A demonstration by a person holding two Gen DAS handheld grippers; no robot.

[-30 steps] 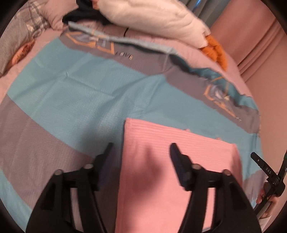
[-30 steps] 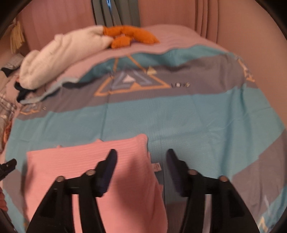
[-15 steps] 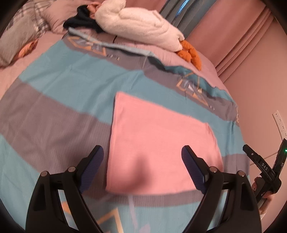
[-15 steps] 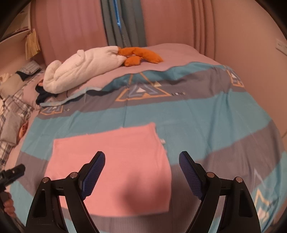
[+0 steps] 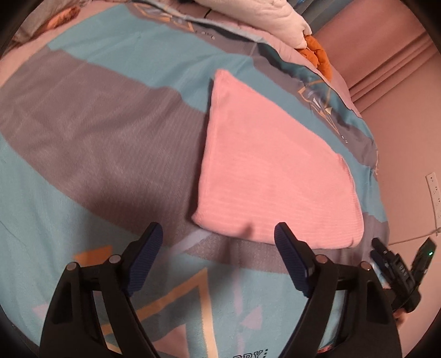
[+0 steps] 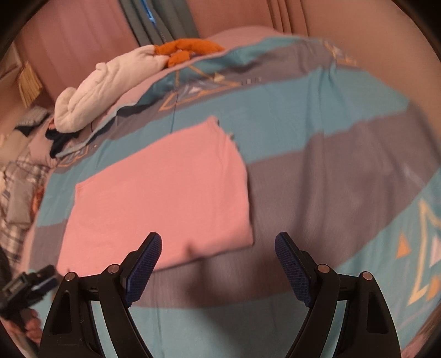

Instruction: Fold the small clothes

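Lying flat on the bed (image 5: 82,132) just ahead of both empty claws, the pink cloth (image 5: 270,176) looks light and limp; pinch its near corners. Left claw (image 5: 217,242) closing, right claw (image 6: 217,247) spread.

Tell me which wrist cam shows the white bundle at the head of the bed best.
Right wrist: the white bundle shows whole, beside the orange item. Left wrist cuts it off at the top edge.
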